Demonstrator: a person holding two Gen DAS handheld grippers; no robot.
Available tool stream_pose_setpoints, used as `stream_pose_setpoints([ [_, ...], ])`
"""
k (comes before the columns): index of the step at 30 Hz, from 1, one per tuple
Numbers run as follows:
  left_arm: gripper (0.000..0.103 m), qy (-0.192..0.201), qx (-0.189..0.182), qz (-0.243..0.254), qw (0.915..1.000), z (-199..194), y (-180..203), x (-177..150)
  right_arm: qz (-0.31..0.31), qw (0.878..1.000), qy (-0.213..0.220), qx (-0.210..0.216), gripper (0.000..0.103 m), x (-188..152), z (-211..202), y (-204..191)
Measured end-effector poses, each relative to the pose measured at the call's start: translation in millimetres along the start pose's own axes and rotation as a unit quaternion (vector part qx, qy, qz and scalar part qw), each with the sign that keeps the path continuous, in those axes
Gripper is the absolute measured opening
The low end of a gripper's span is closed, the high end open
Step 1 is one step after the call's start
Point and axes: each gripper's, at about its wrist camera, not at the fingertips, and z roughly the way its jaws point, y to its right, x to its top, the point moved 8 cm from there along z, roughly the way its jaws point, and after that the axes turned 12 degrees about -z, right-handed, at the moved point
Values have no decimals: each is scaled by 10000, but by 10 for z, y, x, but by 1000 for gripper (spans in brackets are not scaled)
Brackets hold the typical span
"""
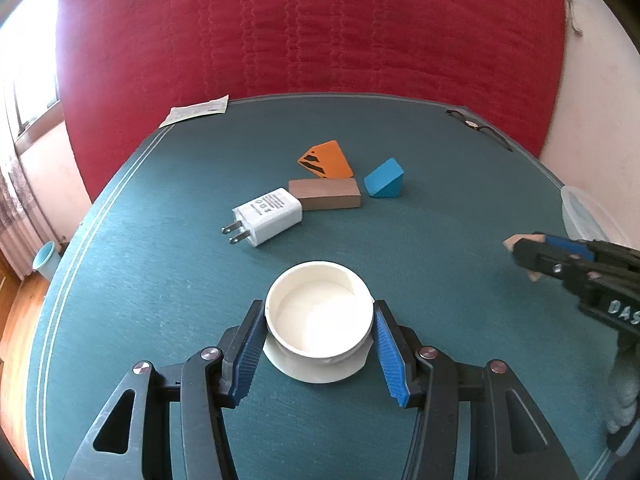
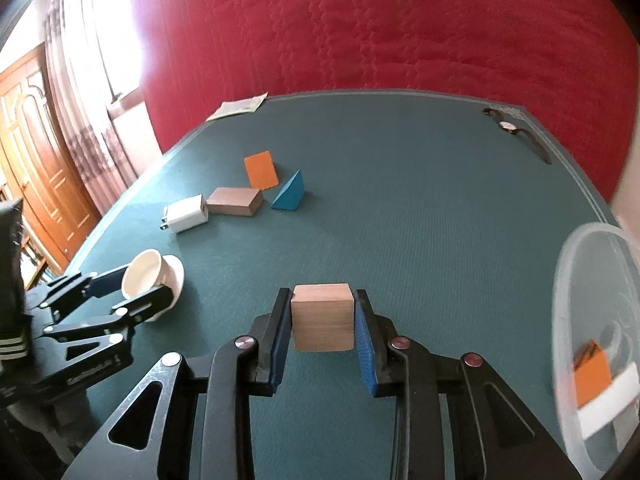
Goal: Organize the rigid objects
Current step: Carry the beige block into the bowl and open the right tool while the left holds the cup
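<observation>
My left gripper [image 1: 319, 320] is shut on a white round cup [image 1: 319, 314] with a flared base, held above the green table [image 1: 440, 280]; it also shows in the right wrist view [image 2: 146, 274]. My right gripper [image 2: 322, 316] is shut on a light wooden block [image 2: 323, 316], held above the table. On the table lie a white charger plug [image 1: 268, 216], a brown rectangular block [image 1: 325, 194], an orange wedge [image 1: 326, 160] and a blue wedge [image 1: 384, 180]. A clear plastic tub [image 2: 560, 320] at the right holds an orange piece [image 2: 592, 376] and a white piece [image 2: 608, 404].
A wristwatch [image 2: 516, 130] lies at the far right corner of the table. A paper slip [image 1: 196, 110] lies at the far left edge. A red quilted backdrop [image 1: 312, 28] stands behind the table. A wooden door [image 2: 36, 152] is to the left.
</observation>
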Motion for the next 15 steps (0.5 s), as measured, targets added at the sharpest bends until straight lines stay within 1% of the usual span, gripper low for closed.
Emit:
stream_pose_setpoints([
  [6, 55, -10, -59, 66, 10000, -16, 105, -35, 245, 9994, 186, -184, 31, -56, -282, 261],
  [15, 55, -48, -118, 108, 9999, -24, 253, -66, 747, 9944, 387, -634, 31, -172, -627, 854],
])
